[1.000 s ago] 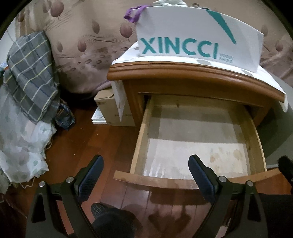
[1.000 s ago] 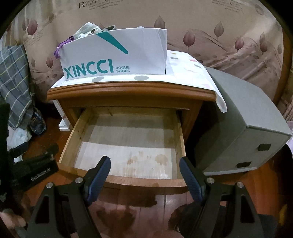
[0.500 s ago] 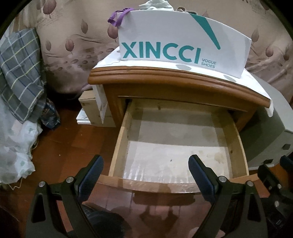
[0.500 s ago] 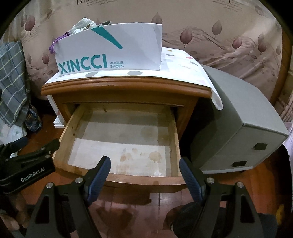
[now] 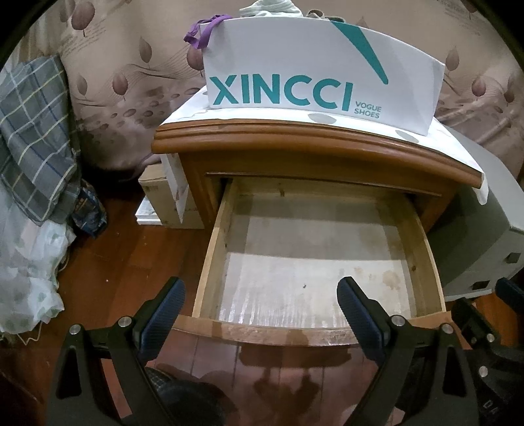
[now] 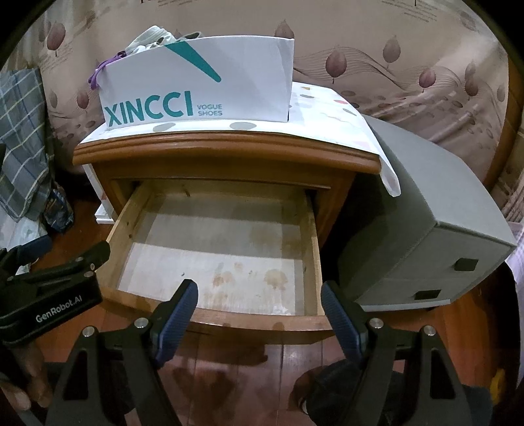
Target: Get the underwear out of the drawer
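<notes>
The drawer (image 5: 314, 262) of the wooden nightstand (image 5: 311, 147) is pulled out, and its stained paper lining lies bare — no underwear shows inside it. Its back strip sits in shadow under the nightstand top, so that part is hard to read. On the cloth-covered top stands a white XINCCI bag (image 5: 321, 65); pale fabric (image 6: 150, 39) and a purple strap (image 5: 203, 31) poke out above its rim, but whether that fabric is underwear cannot be told, as the bag's wall hides the rest.

The left gripper (image 5: 260, 301) hangs over the drawer's front rail with its fingers spread wide and nothing between them. The right gripper (image 6: 258, 308) is likewise wide open and empty, above the rail's right half. In the right wrist view the left gripper's body shows at the left edge, with part of a hand (image 6: 23, 373) cut off by the frame.

A grey cabinet (image 6: 442, 229) stands just right of the nightstand. Plaid cloth (image 5: 32, 137) hangs at far left, and boxes (image 5: 163, 200) beside the nightstand are half hidden.
</notes>
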Tool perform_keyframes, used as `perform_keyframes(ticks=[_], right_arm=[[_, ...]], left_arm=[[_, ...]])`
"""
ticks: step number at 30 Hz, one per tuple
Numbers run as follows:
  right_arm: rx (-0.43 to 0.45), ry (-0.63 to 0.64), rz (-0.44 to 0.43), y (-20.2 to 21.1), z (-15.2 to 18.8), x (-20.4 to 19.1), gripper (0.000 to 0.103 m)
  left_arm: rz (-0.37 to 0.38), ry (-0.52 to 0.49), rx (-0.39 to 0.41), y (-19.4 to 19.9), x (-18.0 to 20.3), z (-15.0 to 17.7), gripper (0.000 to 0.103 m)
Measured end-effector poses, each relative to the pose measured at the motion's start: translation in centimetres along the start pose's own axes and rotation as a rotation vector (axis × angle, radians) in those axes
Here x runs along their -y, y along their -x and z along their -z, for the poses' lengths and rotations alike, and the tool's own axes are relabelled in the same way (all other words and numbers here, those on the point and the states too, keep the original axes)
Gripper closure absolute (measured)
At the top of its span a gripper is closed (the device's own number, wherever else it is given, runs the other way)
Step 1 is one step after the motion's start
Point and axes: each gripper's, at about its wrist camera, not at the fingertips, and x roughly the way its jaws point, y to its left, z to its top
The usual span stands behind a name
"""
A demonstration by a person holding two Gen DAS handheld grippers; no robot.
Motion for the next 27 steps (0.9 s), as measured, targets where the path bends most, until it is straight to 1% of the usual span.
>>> perform_keyframes(ticks=[6,9,16,19,21,22,25,27], right_arm=[[-0.004,0.008,-0.008,-0.14,0.17,-0.36,0.024],[-0.003,0.014,-0.01,-0.15,0.2,-0.55,0.024],[-0.004,0.016,-0.016,-0.24,0.17,-0.73,0.024],[-0.006,0.018,-0.015,-0.32,0.2,-0.79,0.024],[-0.006,0.021,-0.015,-0.35,0.22,-0.83,0.024],[-0.006,0.021,-0.014,-0.35,0.22,-0.85,0.024],[-0.006,0.021,-0.017,-0.36,0.23,-0.85,0.024],[-0.006,0.02,-0.022,-0.38,0.26,-0.86,0.024]], left_arm=[[-0.007,0.015,-0.007,-0.04,-0.33,-0.05,0.011],[-0.024,0.006,0.002,-0.03,-0.17,-0.03,0.011],[-0.028,0.007,0.006,-0.19,-0.1,0.03,0.011],[-0.027,0.001,0.013,-0.15,0.0,0.07,0.011],[-0.012,-0.005,0.013,-0.17,0.0,0.11,0.011],[-0.003,-0.002,0.014,-0.2,-0.07,0.13,0.011],[-0.01,0.008,0.025,-0.1,-0.34,0.06,0.011],[0.004,0.022,0.029,-0.02,-0.54,0.06,0.011]])
